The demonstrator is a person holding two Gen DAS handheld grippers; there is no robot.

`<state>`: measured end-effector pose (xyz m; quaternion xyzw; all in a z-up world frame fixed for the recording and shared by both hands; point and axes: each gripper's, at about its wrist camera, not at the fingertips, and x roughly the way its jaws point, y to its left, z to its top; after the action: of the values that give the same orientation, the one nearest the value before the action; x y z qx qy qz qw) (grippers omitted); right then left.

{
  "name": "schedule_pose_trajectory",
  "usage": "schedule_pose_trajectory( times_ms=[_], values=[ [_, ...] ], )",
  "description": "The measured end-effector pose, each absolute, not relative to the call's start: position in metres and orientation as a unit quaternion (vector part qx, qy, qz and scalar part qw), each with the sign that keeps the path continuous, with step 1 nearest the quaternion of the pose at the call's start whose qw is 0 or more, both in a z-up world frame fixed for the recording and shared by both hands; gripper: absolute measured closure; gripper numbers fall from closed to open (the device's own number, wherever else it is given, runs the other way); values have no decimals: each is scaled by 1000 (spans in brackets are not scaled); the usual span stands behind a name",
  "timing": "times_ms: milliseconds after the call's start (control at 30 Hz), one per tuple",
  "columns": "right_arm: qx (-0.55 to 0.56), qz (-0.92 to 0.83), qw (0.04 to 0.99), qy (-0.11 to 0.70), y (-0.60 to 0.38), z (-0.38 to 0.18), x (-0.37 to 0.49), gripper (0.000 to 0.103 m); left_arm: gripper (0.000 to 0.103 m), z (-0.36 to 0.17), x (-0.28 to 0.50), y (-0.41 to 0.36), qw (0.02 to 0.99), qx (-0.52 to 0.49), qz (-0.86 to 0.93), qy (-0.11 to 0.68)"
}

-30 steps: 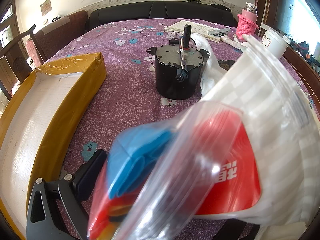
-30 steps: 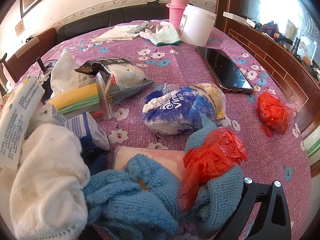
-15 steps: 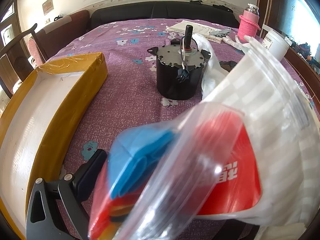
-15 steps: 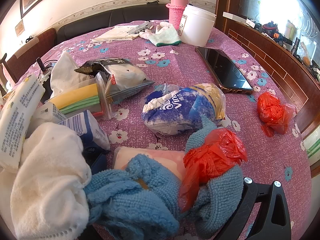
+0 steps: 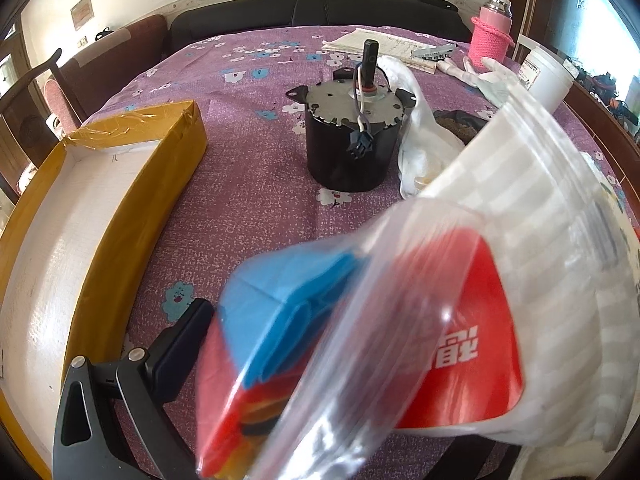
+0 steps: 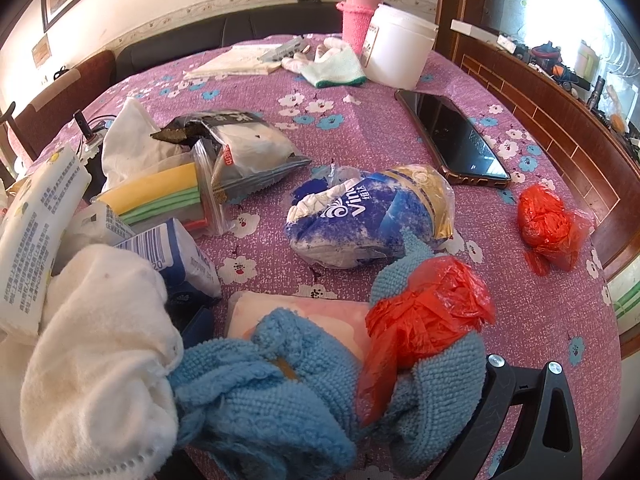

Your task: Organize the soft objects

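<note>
Between the left gripper's (image 5: 280, 392) fingers, at 6 o'clock of the left view, sits a clear zip bag (image 5: 400, 320) holding blue, red and white packs; the fingers pinch its lower end, with only the left pad (image 5: 176, 356) visible. The bag rises toward 2 o'clock, lifted off the purple bench (image 5: 248, 200). An open yellow box (image 5: 100, 208) with a white inside lies at 9 o'clock, well apart from the bag. A black motor (image 5: 352, 132) stands upright at 12 o'clock, a white cloth (image 5: 420, 136) touching its right side.

Right view: the right gripper (image 6: 320, 432) is at 6 o'clock, its fingers buried in a blue towel (image 6: 272, 392); one black finger (image 6: 520, 420) shows at 5 o'clock, and whether they press on the towel cannot be told. A red plastic bag (image 6: 428, 316) rests on the towel. A white cloth (image 6: 100, 352) lies at 8 o'clock, touching the towel. A pink pack (image 6: 304, 308) lies just behind the towel, a blue tissue pack (image 6: 368, 220) beyond it near centre. A second red bag (image 6: 548, 224) lies at 3 o'clock, apart. A phone (image 6: 452, 136) lies at 1 o'clock, a white tub (image 6: 400, 48) and pink flask (image 6: 360, 12) at 12 o'clock.
</note>
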<state>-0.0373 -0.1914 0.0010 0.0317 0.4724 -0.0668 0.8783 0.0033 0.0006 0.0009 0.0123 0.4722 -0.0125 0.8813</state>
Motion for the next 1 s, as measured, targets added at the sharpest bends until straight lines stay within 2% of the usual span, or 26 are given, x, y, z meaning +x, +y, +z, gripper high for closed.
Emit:
schedule_pose_trajectory(
  times_ms=[200, 333, 567, 767, 933, 1000],
  values=[
    [5, -24, 875, 484, -193, 1, -39, 0, 0, 4, -8, -7, 887, 39, -5, 459],
    [-12, -49, 869, 493, -193, 7, -48, 1, 0, 9, -17, 5, 881, 9, -39, 471],
    [-17, -98, 891, 442, -207, 36, -97, 1, 0, 56, -71, 31, 923, 19, -37, 382],
    [-5, -123, 912, 391, -214, 61, -136, 1, 0, 55, -97, 63, 918, -31, -45, 392],
    [13, -114, 951, 287, -200, 89, -172, 1, 0, 45, -105, 61, 920, -22, -33, 390],
    [18, -110, 948, 297, -192, 89, -166, 1, 0, 43, -107, 54, 915, -17, -51, 400]
  ],
)
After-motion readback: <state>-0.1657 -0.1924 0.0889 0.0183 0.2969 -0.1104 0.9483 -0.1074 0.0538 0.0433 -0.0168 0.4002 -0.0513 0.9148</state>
